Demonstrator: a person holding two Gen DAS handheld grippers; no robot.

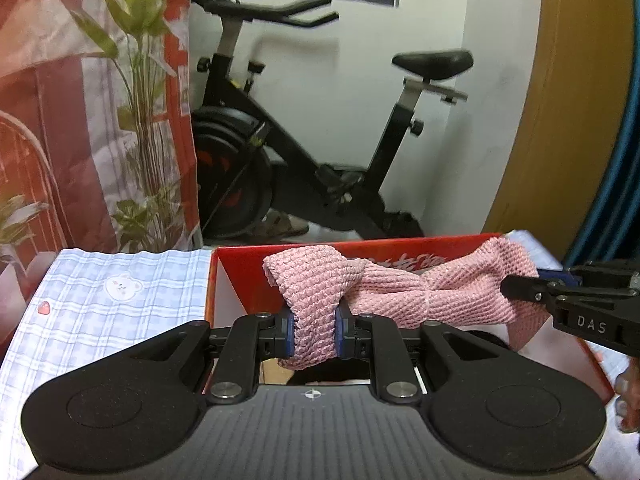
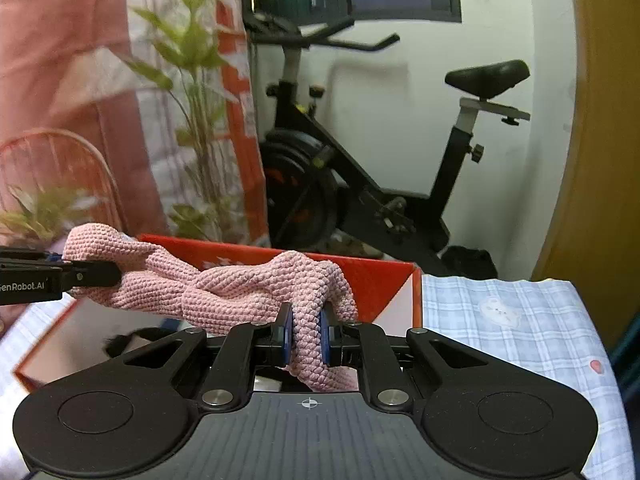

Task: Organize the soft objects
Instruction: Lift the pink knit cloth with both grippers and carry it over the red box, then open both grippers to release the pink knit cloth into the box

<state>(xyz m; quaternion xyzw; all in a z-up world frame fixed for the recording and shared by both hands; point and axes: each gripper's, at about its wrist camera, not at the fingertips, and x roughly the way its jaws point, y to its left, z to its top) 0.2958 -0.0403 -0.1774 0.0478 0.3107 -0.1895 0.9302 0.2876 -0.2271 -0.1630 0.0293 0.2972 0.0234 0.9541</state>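
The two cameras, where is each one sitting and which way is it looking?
Left wrist view: sits on the left hand-held gripper, looking along its fingers at the pink knitted cloth over the open red cardboard box; a person's fingers show at right.
Right wrist view: sits on the right hand-held gripper, facing the same way; no body part shows clearly.
Shared: cloth, box, black exercise bike, and each other's gripper.

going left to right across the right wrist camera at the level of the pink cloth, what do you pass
Left gripper → pink cloth → right gripper → red box → checked sheet.
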